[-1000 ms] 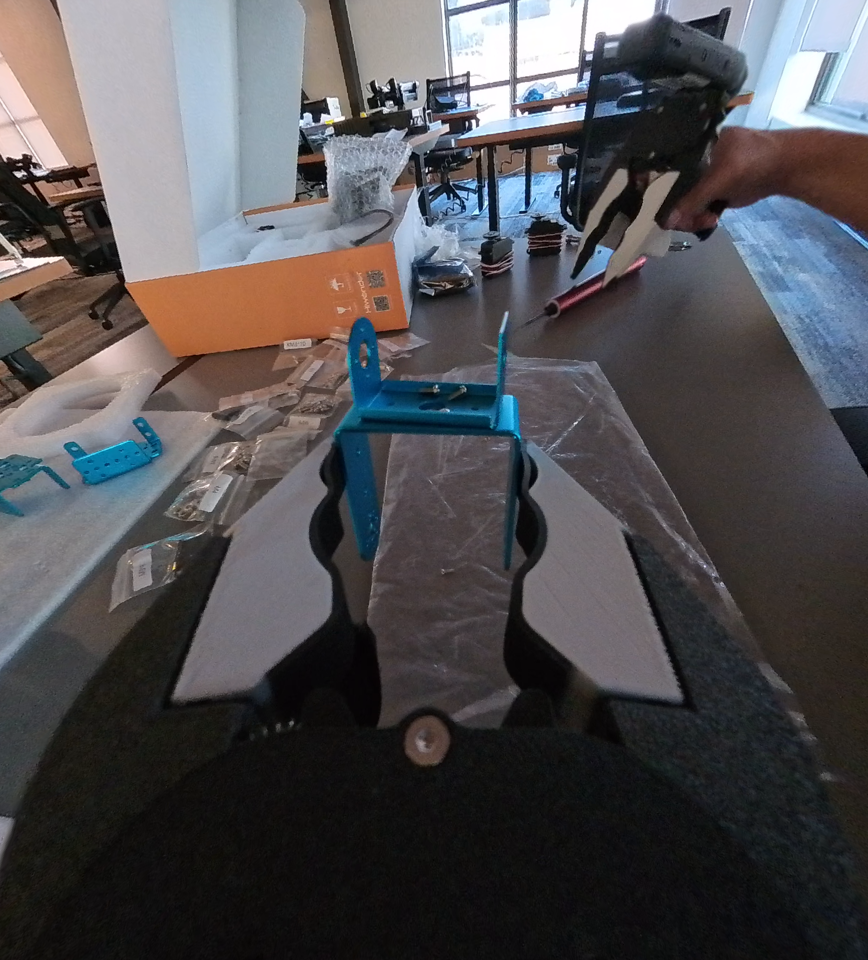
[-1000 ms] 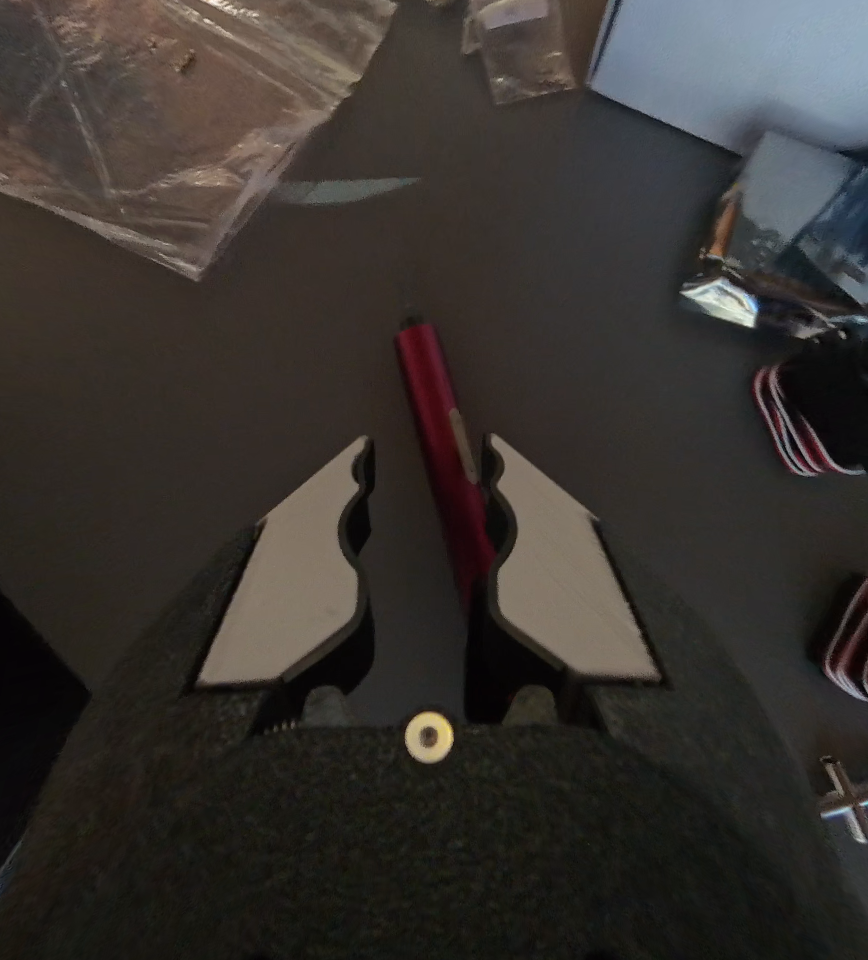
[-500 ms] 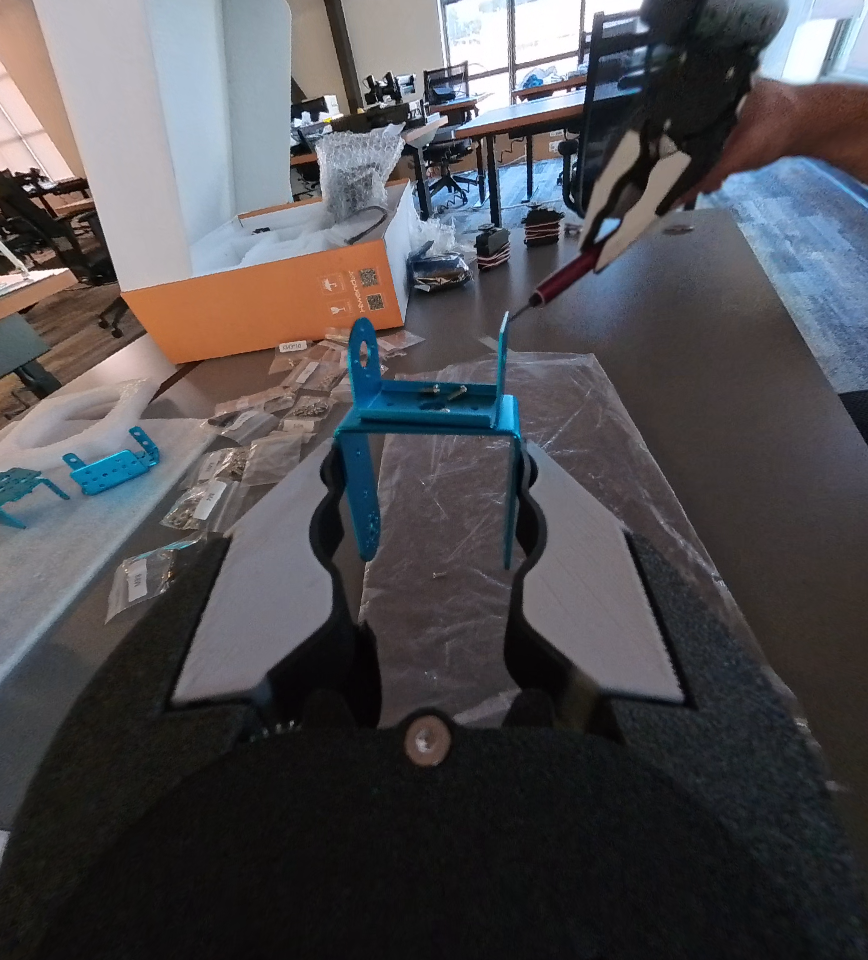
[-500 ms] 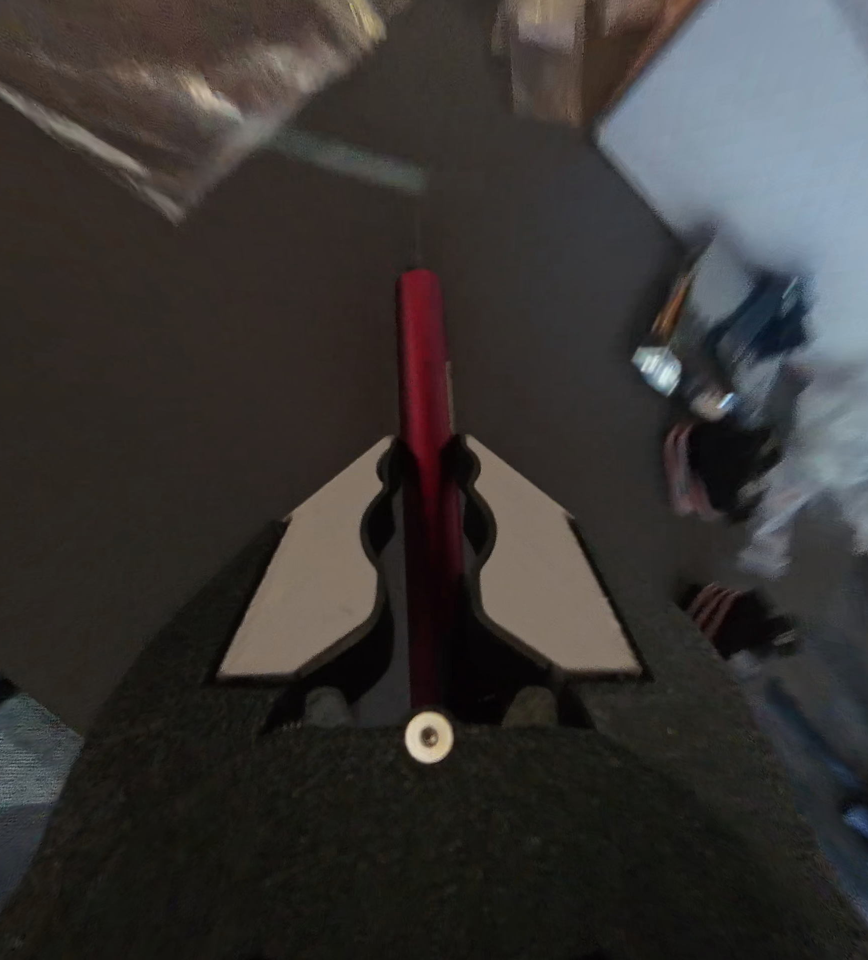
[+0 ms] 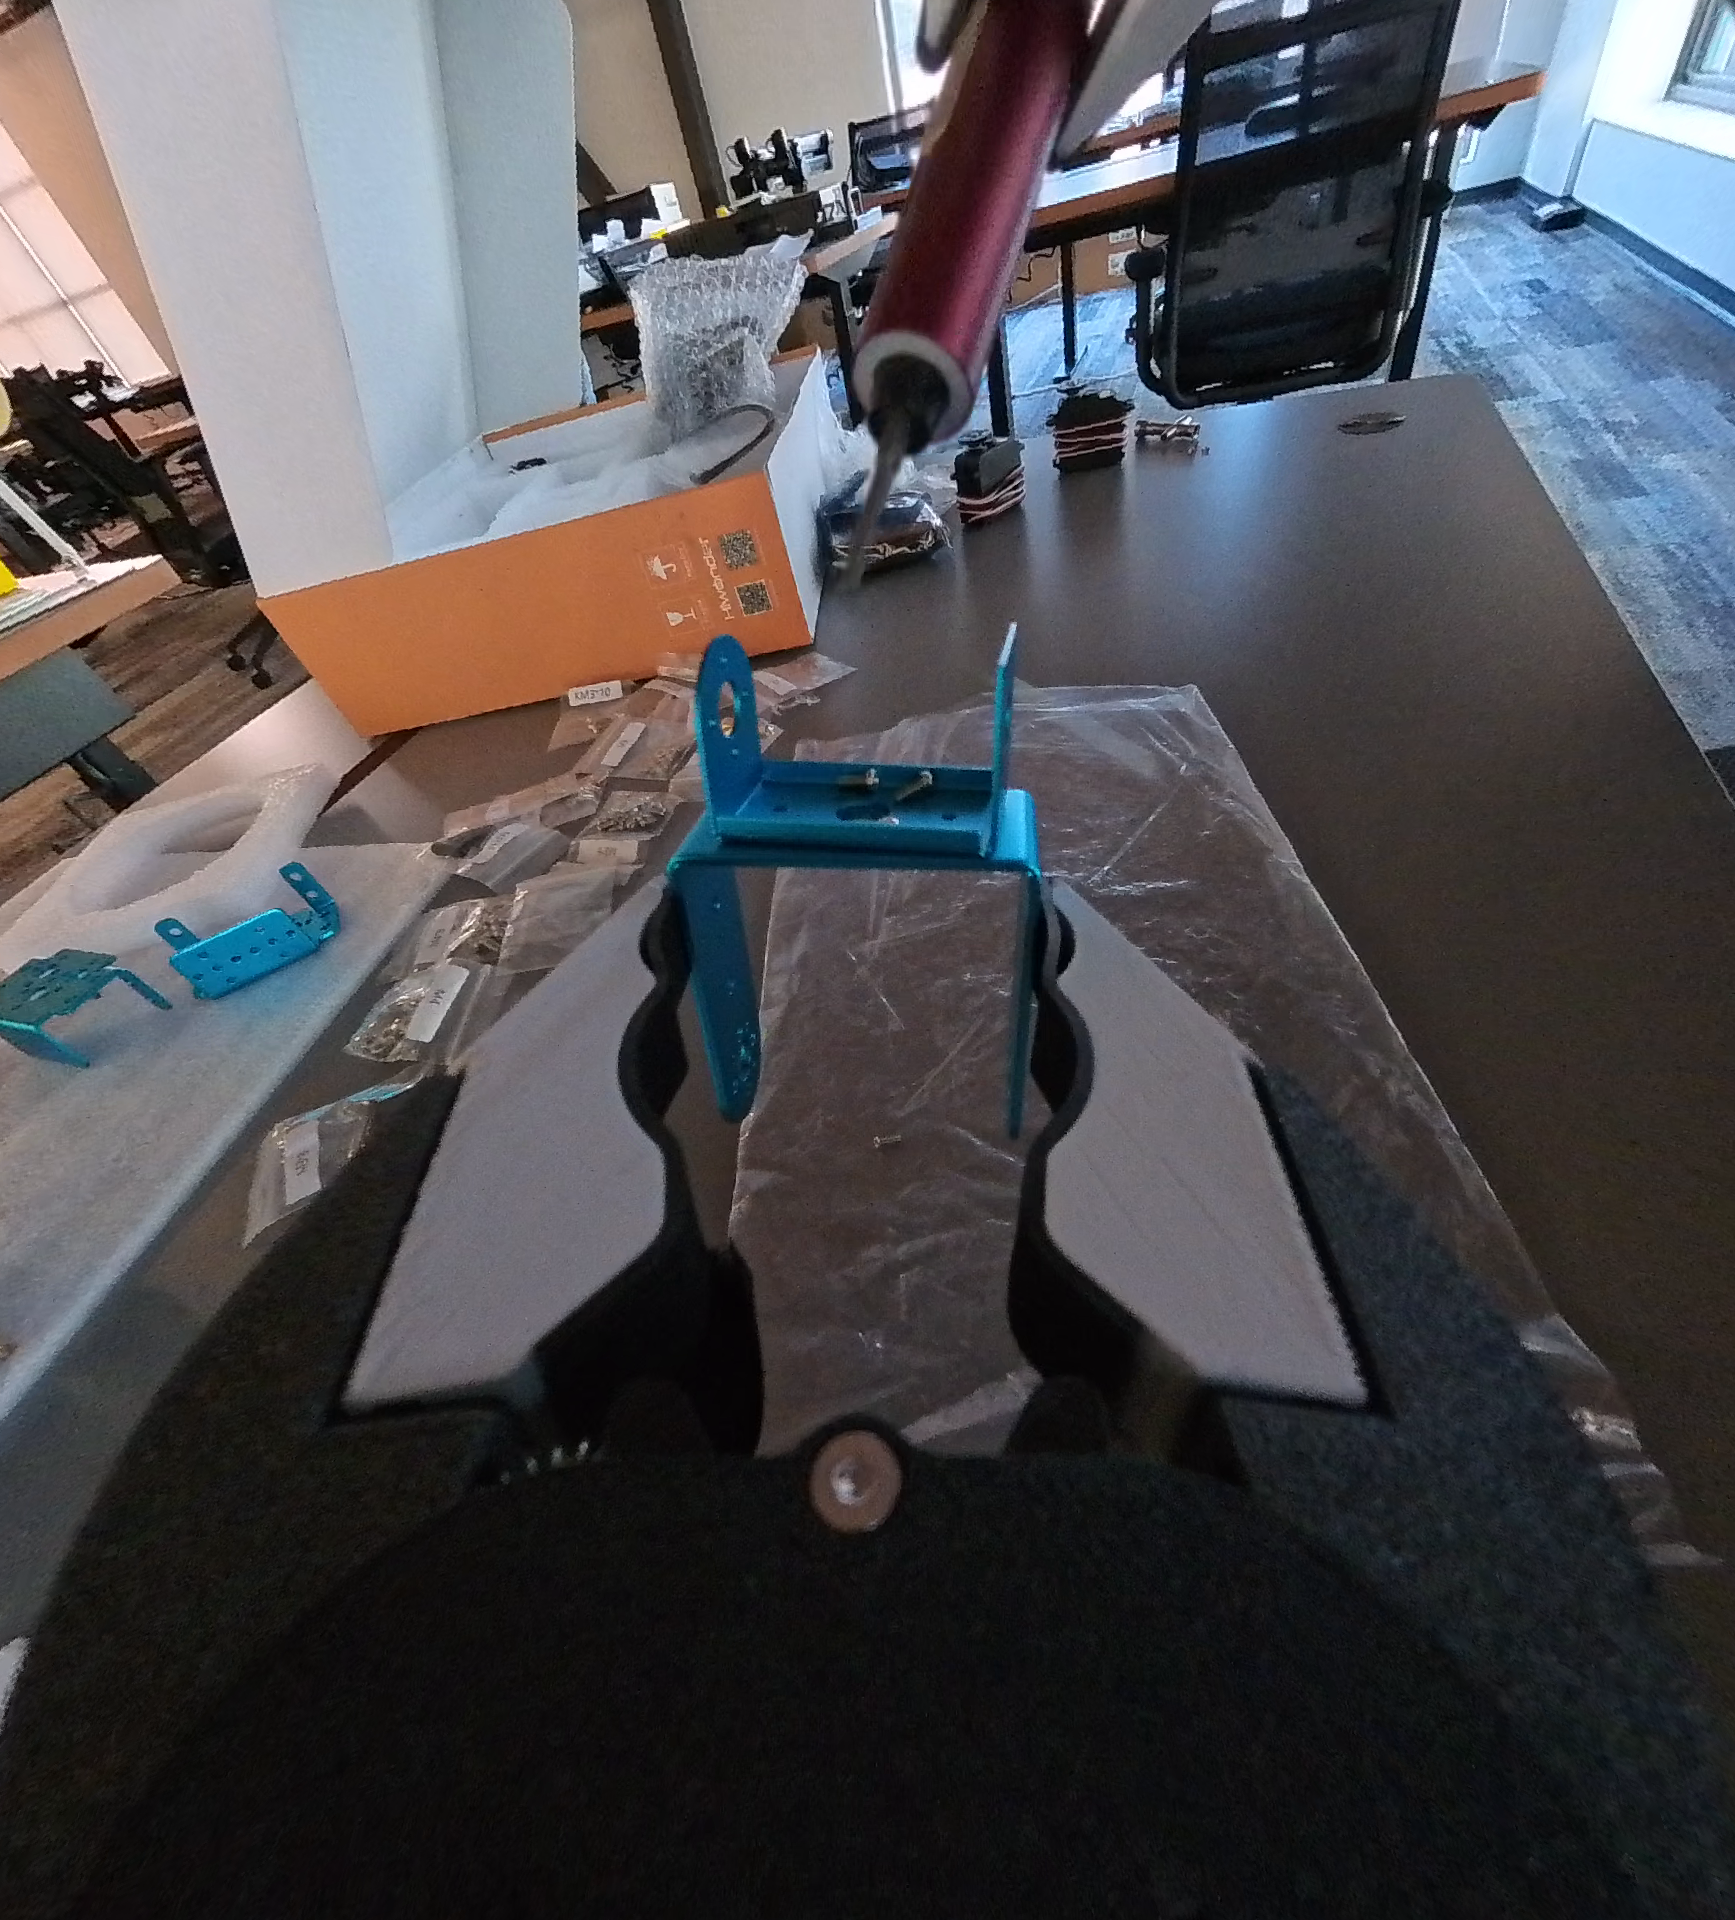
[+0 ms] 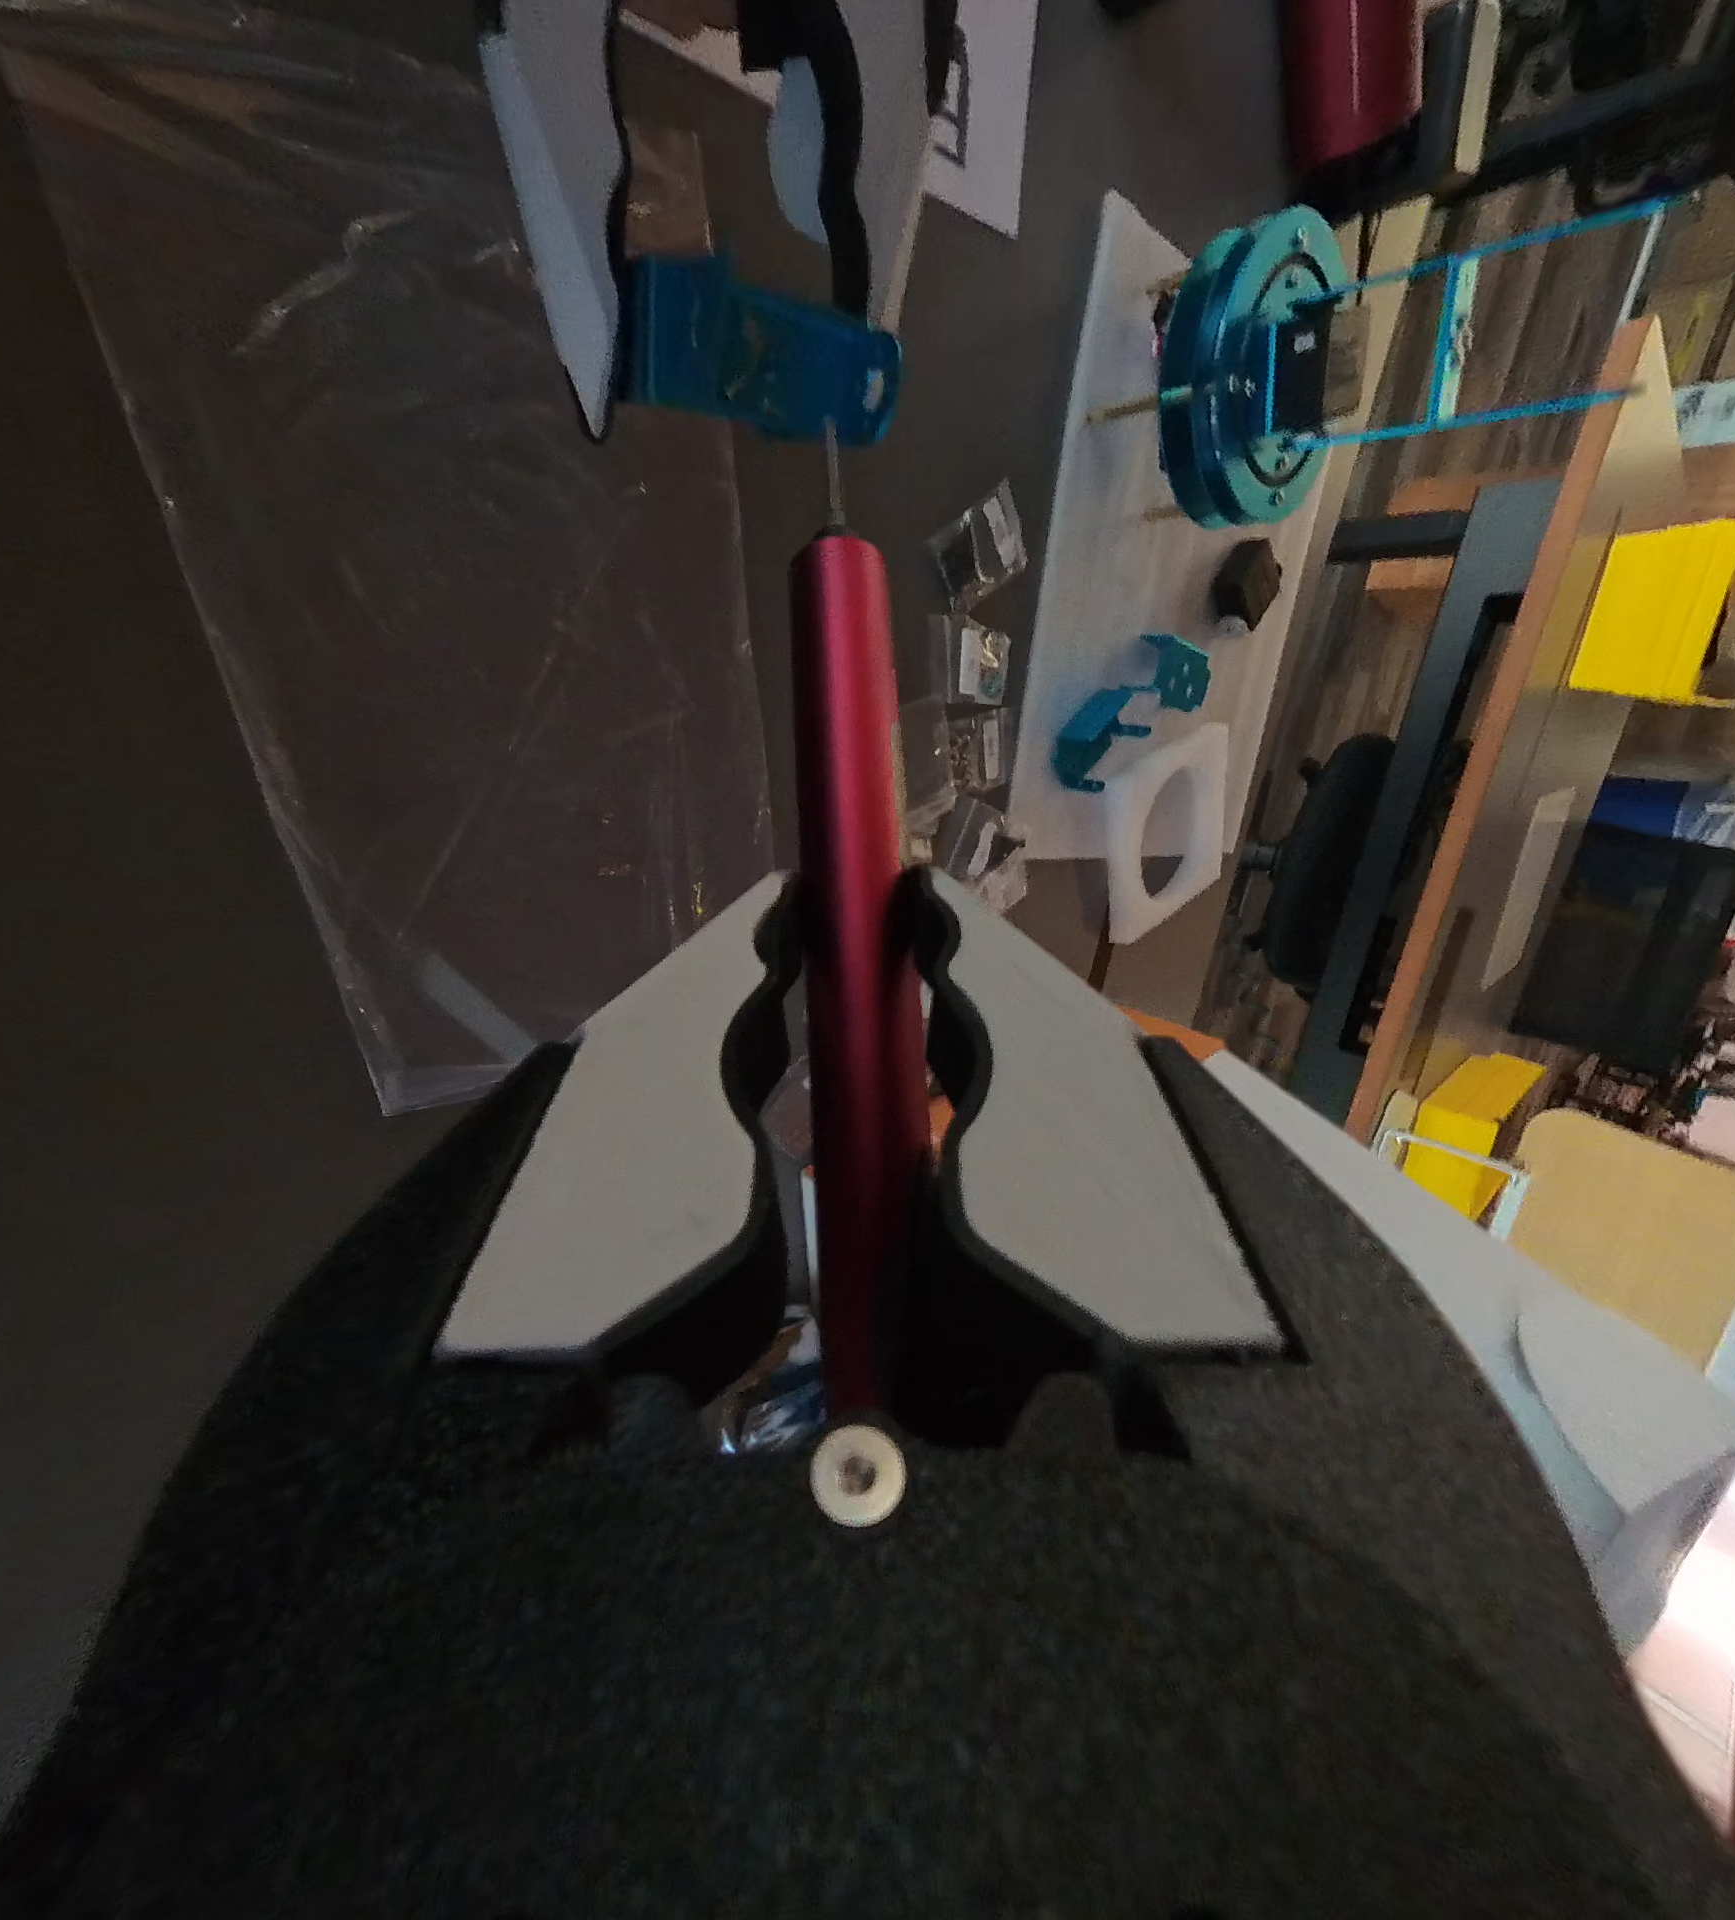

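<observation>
My left gripper (image 5: 858,940) is shut on a blue metal bracket assembly (image 5: 858,821) and holds it above a clear plastic sheet (image 5: 956,997). Two small screws (image 5: 884,781) stand in the bracket's top plate. My right gripper (image 6: 855,904) is shut on a red screwdriver (image 6: 847,831). The screwdriver's thin tip points at the bracket (image 6: 759,364), which the left gripper's fingers (image 6: 562,249) hold in the right wrist view. In the left wrist view the screwdriver (image 5: 956,239) comes in from the top, its tip a little above and behind the bracket.
An open orange box (image 5: 551,592) stands at the back left. Small bags of screws (image 5: 489,914) and loose blue brackets (image 5: 250,935) lie to the left on white foam (image 5: 115,1132). Black servos (image 5: 1086,431) sit at the far end. One loose screw (image 5: 884,1140) lies on the sheet. The left gripper's tips are roughly 15 cm from the right gripper's.
My right gripper closed on the red screwdriver, lifted it off the table and brought it over toward the bracket. My left gripper stayed shut on the bracket, almost still.
</observation>
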`<action>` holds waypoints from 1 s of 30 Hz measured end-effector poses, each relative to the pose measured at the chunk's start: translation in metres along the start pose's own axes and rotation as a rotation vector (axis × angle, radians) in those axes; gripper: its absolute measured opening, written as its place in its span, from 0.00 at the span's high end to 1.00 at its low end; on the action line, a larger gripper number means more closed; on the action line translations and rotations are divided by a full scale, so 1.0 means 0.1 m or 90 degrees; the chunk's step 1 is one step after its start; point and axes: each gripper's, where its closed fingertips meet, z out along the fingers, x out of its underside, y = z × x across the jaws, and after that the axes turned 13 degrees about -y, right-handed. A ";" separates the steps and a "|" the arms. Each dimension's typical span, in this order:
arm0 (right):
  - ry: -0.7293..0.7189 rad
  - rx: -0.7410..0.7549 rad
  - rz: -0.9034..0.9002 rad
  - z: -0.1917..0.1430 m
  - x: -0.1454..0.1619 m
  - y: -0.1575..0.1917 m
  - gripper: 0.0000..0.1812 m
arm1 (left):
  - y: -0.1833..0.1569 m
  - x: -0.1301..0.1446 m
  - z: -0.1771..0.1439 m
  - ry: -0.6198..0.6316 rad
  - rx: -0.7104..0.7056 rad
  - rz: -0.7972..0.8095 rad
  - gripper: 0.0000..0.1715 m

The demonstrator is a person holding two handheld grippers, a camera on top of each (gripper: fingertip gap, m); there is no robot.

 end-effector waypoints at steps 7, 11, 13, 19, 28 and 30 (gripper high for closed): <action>0.018 -0.071 -0.029 0.11 -0.08 0.11 0.89 | -0.01 0.01 0.00 0.002 0.005 0.000 0.61; 0.035 -0.077 -0.044 0.14 -0.08 0.09 0.89 | -0.01 0.00 0.00 0.000 0.007 0.001 0.61; 0.037 -0.079 -0.048 0.16 -0.07 0.08 0.89 | -0.01 0.00 0.00 0.000 0.005 0.003 0.61; 0.040 -0.070 -0.051 0.17 -0.06 0.02 0.89 | -0.01 0.01 0.00 0.002 0.006 0.000 0.61; 0.041 -0.074 -0.051 0.18 -0.03 0.00 0.89 | 0.00 0.02 0.00 0.002 0.007 -0.002 0.61; 0.043 -0.071 -0.057 0.20 -0.03 -0.01 0.89 | 0.00 0.02 0.00 0.002 0.007 -0.002 0.61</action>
